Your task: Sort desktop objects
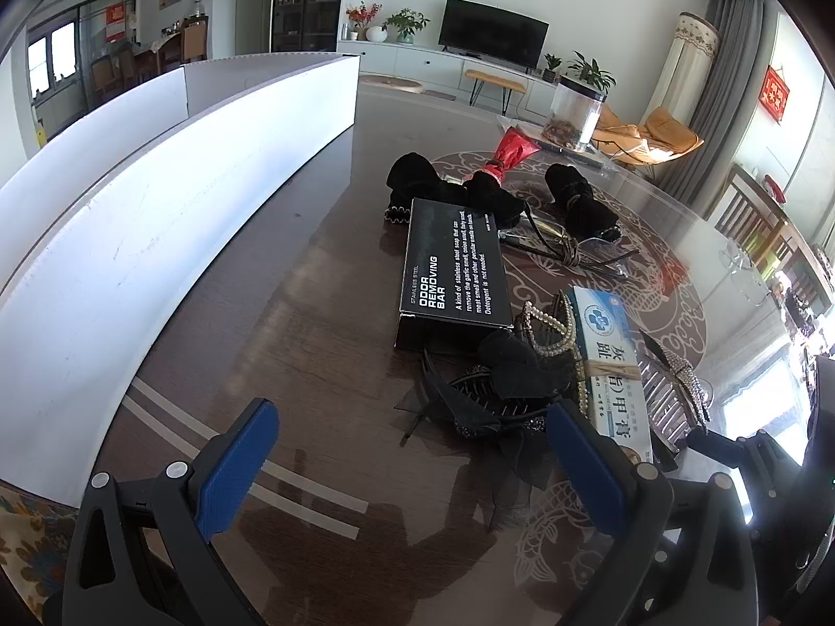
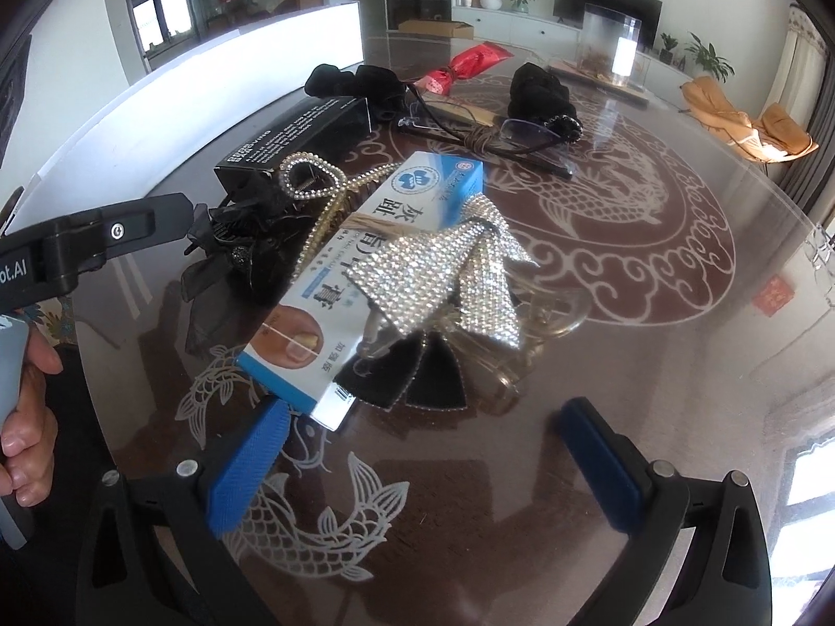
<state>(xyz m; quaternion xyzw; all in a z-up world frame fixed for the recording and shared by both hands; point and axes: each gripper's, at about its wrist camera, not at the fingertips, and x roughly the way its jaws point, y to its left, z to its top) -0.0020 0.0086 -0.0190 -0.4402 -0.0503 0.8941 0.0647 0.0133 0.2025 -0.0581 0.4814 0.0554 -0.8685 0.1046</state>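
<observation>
Left gripper [image 1: 412,461] and right gripper [image 2: 422,461] are both hovering with jaws spread wide, empty; left hand [image 2: 26,417] is gripping its handle.

The left claw [image 1: 412,464] is hovering open at the bottom of the frame, a black box [image 1: 453,271] lying mid-frame on the dark surface [image 1: 323,281] beside a white bin [image 1: 156,198].

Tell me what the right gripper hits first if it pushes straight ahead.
Probably the rhinestone bow, lying on the blue-and-white box. The right gripper is open over bare table; depth is uncertain, and the box's near corner sits beside its left finger.
</observation>
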